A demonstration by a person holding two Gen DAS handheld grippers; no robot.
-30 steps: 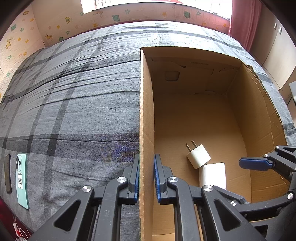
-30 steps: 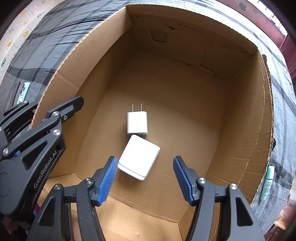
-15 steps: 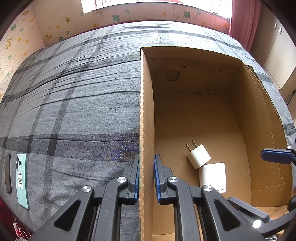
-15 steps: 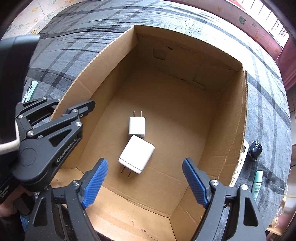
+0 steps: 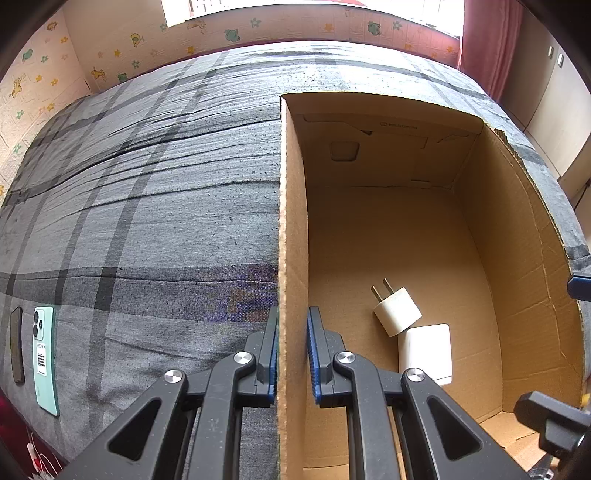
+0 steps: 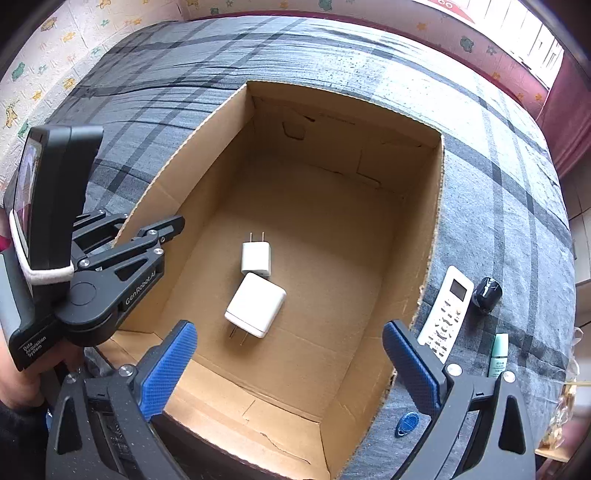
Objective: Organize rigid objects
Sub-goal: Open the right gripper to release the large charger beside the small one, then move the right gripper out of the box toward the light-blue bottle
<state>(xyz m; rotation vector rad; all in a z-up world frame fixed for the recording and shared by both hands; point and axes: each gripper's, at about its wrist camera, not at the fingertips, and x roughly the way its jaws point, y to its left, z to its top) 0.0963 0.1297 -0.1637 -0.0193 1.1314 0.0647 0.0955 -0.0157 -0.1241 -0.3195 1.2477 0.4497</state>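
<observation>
Over the cardboard box's (image 6: 430, 236) near edge, right tongs (image 6: 290, 363) hang wide open, empty; left tongs (image 5: 291, 354) pinch its left wall.

"GenRobot.AI" in pale letters along the black plastic arm of the left gripper (image 6: 155, 236). "Data Acquisition System" printed on the grey handle housing (image 6: 27, 332) below it. Barcode label on the mint-green smartphone (image 5: 44, 354), digits too small to read.

Bedroom in daylight

A grey plaid bedspread (image 5: 147, 206), cartoon-patterned wall (image 5: 110, 48), bright window (image 5: 295, 14) and a red curtain (image 5: 484, 48).
</observation>
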